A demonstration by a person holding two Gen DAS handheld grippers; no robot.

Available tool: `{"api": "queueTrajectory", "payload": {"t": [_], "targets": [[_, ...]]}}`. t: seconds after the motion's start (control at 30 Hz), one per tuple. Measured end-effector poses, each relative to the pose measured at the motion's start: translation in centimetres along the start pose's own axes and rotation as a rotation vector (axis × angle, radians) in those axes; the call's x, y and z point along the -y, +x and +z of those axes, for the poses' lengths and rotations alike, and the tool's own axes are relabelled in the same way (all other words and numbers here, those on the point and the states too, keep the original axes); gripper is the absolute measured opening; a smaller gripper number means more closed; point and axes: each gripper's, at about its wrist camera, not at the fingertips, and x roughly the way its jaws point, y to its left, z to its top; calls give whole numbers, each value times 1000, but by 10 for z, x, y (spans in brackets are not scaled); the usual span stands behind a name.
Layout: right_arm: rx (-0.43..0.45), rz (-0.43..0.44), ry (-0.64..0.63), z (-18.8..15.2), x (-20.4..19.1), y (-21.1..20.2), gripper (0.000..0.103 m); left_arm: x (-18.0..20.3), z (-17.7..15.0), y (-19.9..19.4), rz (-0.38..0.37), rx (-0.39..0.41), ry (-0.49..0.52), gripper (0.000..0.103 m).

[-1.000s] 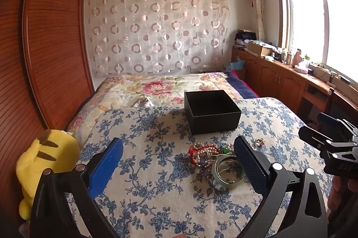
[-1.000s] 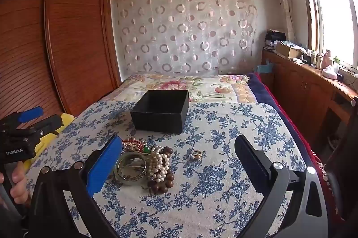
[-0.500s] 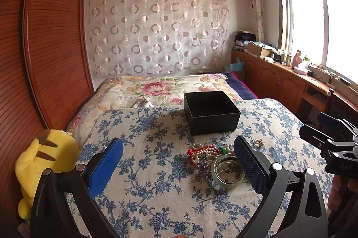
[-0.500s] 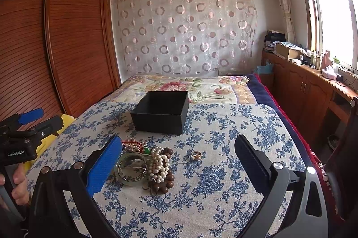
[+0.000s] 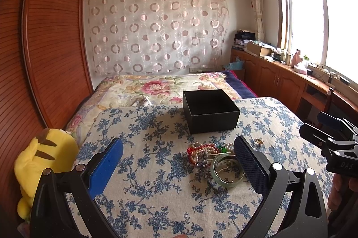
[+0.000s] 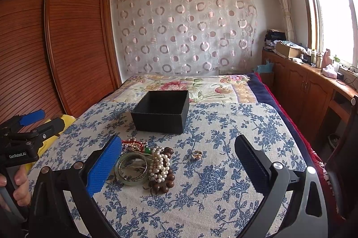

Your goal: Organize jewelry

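Since nothing is put away yet, you have the whole job left. Your left gripper (image 5: 179,161) and right gripper (image 6: 179,161) both have fingers wide apart, holding nothing. The jewelry pile (image 6: 147,161) lies on the bed (image 6: 223,126), near the black box (image 6: 162,111), which looks empty.

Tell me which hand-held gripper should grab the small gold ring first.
Right. The gold ring lies between the open right hand-held gripper fingers; in the left view it sits beyond the left hand-held gripper, right of its right finger.
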Motion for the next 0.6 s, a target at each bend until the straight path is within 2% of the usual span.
{"api": "queueTrajectory", "payload": {"t": [0.6], "targets": [[3, 1, 0, 0, 0, 0, 101, 4, -3, 2, -9, 1, 2, 96]]}}
